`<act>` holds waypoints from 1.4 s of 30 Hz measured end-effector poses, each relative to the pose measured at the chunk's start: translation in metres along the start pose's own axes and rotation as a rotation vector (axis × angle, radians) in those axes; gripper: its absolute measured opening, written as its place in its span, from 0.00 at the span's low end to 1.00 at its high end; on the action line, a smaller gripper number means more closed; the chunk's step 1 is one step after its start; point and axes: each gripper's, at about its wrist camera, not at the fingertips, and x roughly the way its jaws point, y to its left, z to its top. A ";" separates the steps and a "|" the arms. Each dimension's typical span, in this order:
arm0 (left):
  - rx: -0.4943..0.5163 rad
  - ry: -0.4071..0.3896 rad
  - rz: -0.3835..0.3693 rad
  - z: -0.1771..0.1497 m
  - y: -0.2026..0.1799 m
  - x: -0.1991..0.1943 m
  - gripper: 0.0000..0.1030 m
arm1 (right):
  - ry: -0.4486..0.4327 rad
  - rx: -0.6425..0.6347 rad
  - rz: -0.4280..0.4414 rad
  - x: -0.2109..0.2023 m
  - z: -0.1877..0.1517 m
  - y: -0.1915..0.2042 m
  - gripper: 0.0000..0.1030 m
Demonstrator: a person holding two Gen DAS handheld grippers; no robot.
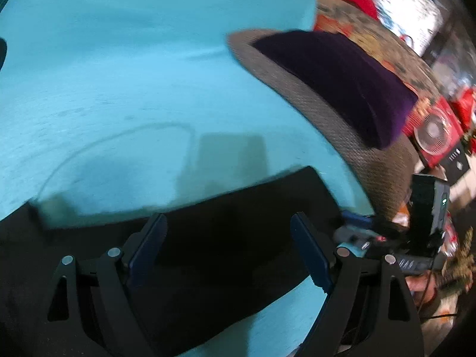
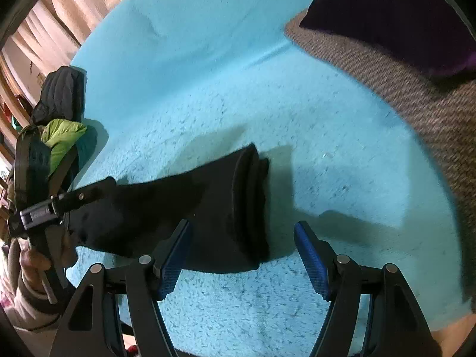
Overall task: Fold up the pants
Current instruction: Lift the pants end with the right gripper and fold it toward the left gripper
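Right wrist: right tool (image 2: 242, 229) spread, empty; pants (image 2: 190, 208) just beyond, w/ left tool (image 1: 229, 223) also spread.

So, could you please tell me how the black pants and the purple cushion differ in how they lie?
The black pants lie flat, directly on the turquoise blanket; the purple cushion is plump and sits on a grey knitted throw. The pants lie close before the camera, the cushion farther back. Both are dark and soft.

Left hand-held gripper (image 1: 227, 223), jaws apart, above black pants (image 1: 208, 253) on a turquoise blanket (image 1: 134, 74). A purple cushion (image 1: 342, 80), somewhat blurred, apparently rests on a grey mat (image 1: 333, 119).
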 end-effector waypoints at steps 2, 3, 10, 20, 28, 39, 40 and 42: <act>0.031 0.029 -0.043 0.009 -0.012 0.014 0.83 | 0.008 -0.007 0.019 0.005 -0.001 0.001 0.70; 0.045 0.037 -0.058 0.013 -0.015 0.019 0.83 | 0.010 -0.010 0.029 0.008 -0.001 0.002 0.70; 0.148 0.136 -0.111 0.034 -0.050 0.071 0.83 | -0.003 -0.026 0.053 0.012 -0.007 0.000 0.70; 0.317 0.200 -0.110 0.038 -0.090 0.121 0.83 | -0.060 0.017 0.070 0.018 -0.007 -0.004 0.61; 0.351 0.168 -0.111 0.033 -0.091 0.116 0.21 | -0.069 0.029 0.110 0.024 -0.002 -0.006 0.16; 0.283 -0.025 -0.112 0.043 -0.067 0.009 0.12 | -0.148 -0.110 0.235 -0.016 0.020 0.055 0.14; 0.280 -0.049 -0.093 0.044 -0.062 -0.003 0.12 | -0.154 -0.136 0.257 -0.019 0.025 0.067 0.14; 0.265 -0.105 -0.038 0.046 -0.047 -0.036 0.13 | -0.161 -0.184 0.303 -0.021 0.033 0.090 0.13</act>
